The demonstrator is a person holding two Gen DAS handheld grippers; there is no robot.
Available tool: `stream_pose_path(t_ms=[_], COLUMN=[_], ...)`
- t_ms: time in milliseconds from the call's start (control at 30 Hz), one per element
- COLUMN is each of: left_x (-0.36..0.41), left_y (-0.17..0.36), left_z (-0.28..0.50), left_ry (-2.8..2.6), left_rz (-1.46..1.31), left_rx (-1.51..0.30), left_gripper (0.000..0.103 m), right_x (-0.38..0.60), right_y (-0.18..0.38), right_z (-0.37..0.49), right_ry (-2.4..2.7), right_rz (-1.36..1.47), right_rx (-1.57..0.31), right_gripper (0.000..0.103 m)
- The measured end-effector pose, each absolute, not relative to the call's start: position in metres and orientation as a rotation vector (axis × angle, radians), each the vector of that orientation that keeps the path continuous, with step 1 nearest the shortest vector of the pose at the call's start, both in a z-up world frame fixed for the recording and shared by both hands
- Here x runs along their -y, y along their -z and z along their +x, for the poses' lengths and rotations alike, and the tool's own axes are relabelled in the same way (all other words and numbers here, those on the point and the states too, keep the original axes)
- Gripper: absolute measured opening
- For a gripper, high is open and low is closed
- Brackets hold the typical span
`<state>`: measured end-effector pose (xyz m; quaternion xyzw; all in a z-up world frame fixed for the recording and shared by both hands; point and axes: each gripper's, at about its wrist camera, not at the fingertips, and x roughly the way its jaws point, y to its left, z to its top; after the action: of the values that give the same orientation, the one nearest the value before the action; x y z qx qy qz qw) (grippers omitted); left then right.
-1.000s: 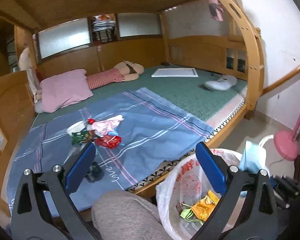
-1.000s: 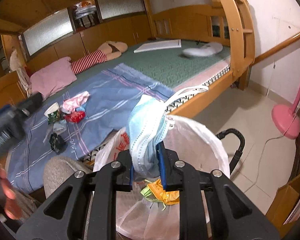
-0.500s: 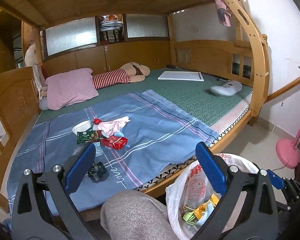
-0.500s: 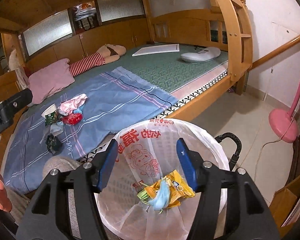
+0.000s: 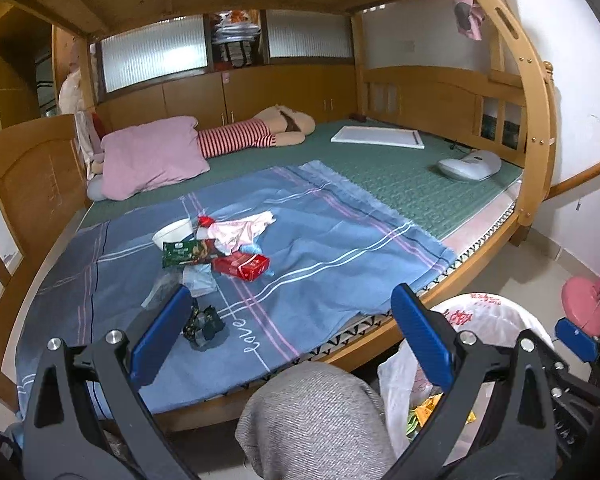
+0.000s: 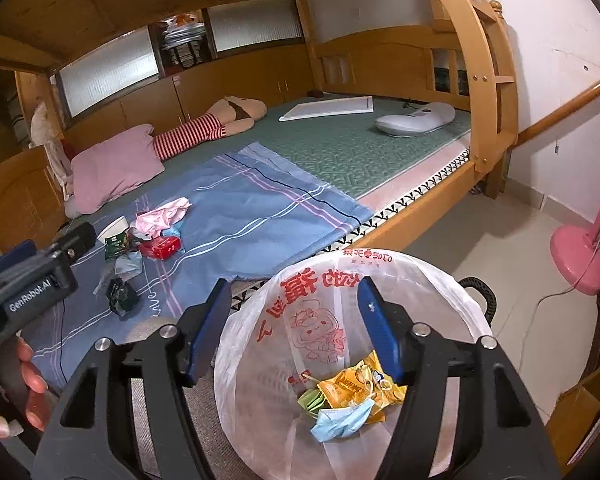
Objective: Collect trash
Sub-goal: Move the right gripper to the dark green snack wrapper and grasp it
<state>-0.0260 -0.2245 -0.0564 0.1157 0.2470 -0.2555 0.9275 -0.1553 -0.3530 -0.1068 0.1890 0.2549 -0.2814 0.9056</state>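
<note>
A white plastic trash bag stands open on the floor beside the bed; a blue face mask and a yellow wrapper lie inside. My right gripper is open and empty above the bag's mouth. On the blue sheet lies a trash pile: a red packet, a green packet, a white cup, a pink wrapper and a dark crumpled wrapper. My left gripper is open and empty, just short of the bed's near edge. The bag also shows in the left wrist view.
A pink pillow, a striped plush toy, a white board and a grey device lie on the green mat. A grey-clad knee is below the left gripper. A pink fan base stands on the floor at right.
My right gripper opened and let go of the blue face mask, which fell into the trash bag. The left gripper's view has shifted up and toward the bed.
</note>
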Motion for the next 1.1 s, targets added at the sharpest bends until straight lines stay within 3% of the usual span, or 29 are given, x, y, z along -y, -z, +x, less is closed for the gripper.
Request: stream_pose_path(t_ms=[400, 833, 1100], left_x=[0.198, 0.116, 0.097], left_y=[0.056, 0.063, 0.058], left_z=[-0.011, 0.042, 0.05], left_ry=[0.443, 0.169, 0.124], left_rz=[0.21, 0.133, 0.113], left_rx=[-0.505, -0.554, -0.536], left_gripper=[0.1, 0.1, 0.1], right_x=[0.361, 0.337, 0.311], right_y=[0.102, 0.103, 0.099], right_z=[-0.156, -0.105, -0.076], right_ry=[0.564, 0.4, 0.32], right_rz=[0.406, 0.371, 0.31], right_rx=[-0.493, -0.541, -0.556], right_gripper=[0.074, 0.075, 0.08])
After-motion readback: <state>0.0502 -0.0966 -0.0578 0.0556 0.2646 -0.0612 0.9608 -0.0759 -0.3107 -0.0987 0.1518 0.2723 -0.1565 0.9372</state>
